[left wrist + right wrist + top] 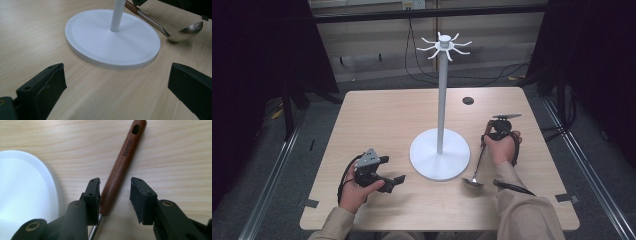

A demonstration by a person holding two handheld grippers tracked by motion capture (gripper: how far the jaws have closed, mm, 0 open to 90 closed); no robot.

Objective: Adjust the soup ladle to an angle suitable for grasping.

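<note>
A ladle (475, 172) is seen lying flat on the wooden table (377, 115), just right of the white hanging stand (440, 145), its steel bowl (186, 32) toward the person and its brown wooden handle (120, 167) pointing away. The right gripper (115, 197) is lowered over the handle's lower end with its jaws parted on either side; the left jaw seems to touch the wood, the right one stands off, so nothing is pinched yet. The left gripper (384, 180) is rested on the table near the stand's round base (112, 40), its jaws spread wide and empty.

A slip is judged likely if the jaws are closed here: the handle is round, smooth and set off-centre in the gap, so it could be rolled or pushed aside. The heavy bowl would also tip a grip taken this far up, and the stand's base could be struck
</note>
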